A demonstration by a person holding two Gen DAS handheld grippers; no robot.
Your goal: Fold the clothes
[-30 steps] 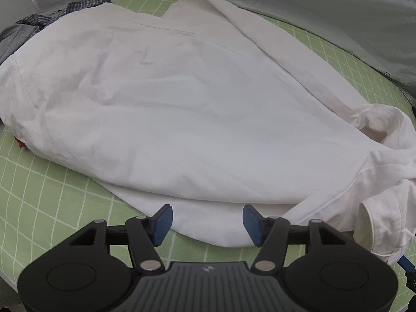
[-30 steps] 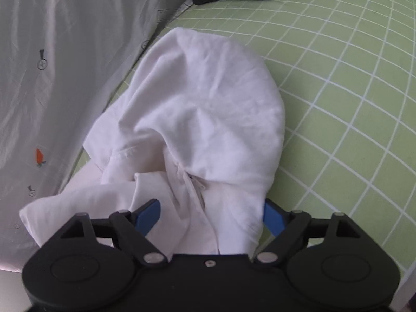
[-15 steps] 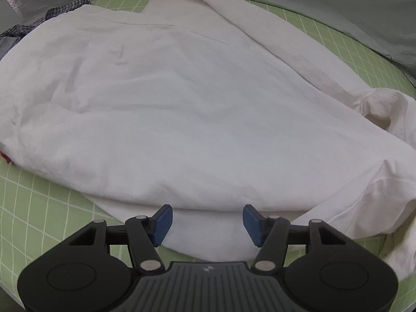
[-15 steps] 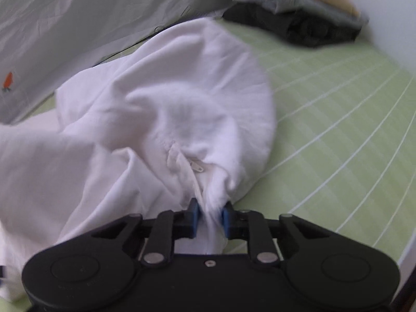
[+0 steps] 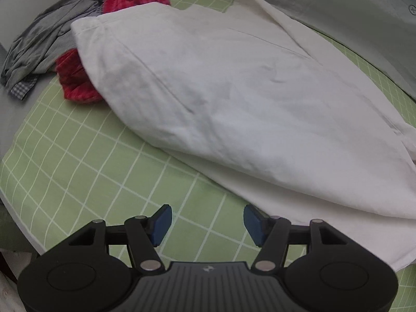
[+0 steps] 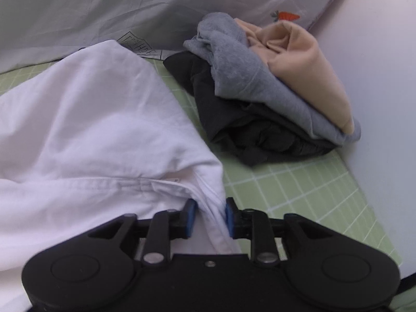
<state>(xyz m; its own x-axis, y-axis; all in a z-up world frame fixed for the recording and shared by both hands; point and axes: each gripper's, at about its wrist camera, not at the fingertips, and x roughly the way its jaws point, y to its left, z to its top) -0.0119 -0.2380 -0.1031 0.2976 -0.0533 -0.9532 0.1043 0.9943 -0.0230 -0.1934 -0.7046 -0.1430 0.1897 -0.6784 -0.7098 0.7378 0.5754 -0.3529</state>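
The white shirt (image 5: 234,98) lies spread across the green grid mat (image 5: 85,161), folded over itself so that a thick upper layer rests on a flatter layer that reaches toward my left gripper (image 5: 205,221). In my right wrist view the same shirt (image 6: 85,130) bunches toward me, a stitched seam running across it just ahead of the fingers. My right gripper (image 6: 208,215) has a fold of that fabric between its blue pads (image 6: 189,215), the jaws drawn in narrow around the cloth, though a little gap shows at the pads, so I cannot tell how firmly it is pinched. My left gripper hangs over bare mat with its jaws spread wide and nothing between them, just short of the shirt's near edge. The cloth is soft and lightly creased, with a long straight seam running down the upper layer. Beyond the shirt on the left lie a red garment (image 5: 75,83), partly under the shirt's far corner, and a grey garment (image 5: 44,41) beside it. On the right, near the shirt but apart from it, sits a pile of clothes (image 6: 267,96): black at the bottom, grey over it, peach on top. A pale sheet printed with small carrots (image 6: 286,15) rises behind the mat.
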